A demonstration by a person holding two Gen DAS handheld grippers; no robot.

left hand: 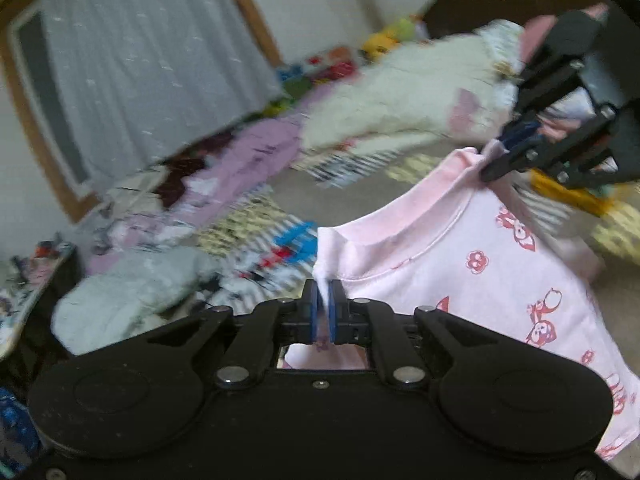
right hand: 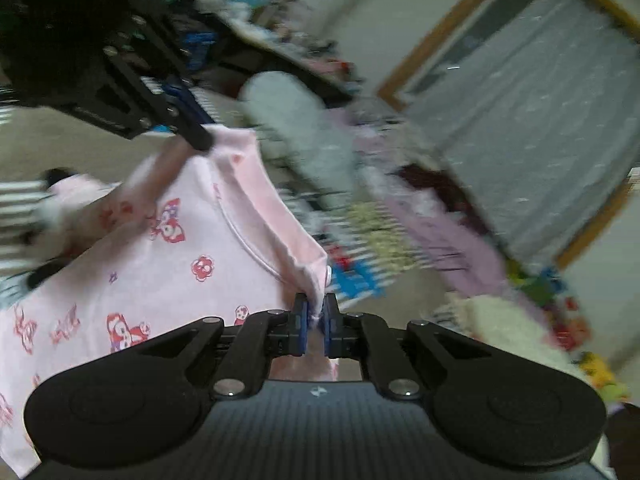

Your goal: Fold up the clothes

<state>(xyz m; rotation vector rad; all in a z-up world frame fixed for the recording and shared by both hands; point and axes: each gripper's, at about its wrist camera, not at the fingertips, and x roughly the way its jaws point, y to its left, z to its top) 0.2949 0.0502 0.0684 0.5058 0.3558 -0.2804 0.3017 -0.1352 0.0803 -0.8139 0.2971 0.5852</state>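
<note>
Each hand-held gripper, left [left hand: 325,292] and right [right hand: 315,308], pinches a shoulder corner of the pink printed shirt [left hand: 480,280], stretched between them above the cluttered floor [left hand: 360,184].

A grey curtain [left hand: 144,60] hung at ten o'clock in a wooden frame [left hand: 36,148]. A cream fluffy blanket [left hand: 412,92] lay at one o'clock, a lilac cloth [left hand: 248,160] near centre, a grey pillow [left hand: 132,292] at eight o'clock, all blurred.

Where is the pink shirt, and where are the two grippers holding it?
pink shirt [left hand: 480,280]: left wrist view, printed front.
left gripper [left hand: 325,304]: left wrist view, between its fingertips.
right gripper [right hand: 314,314]: right wrist view, between its fingertips.
</note>
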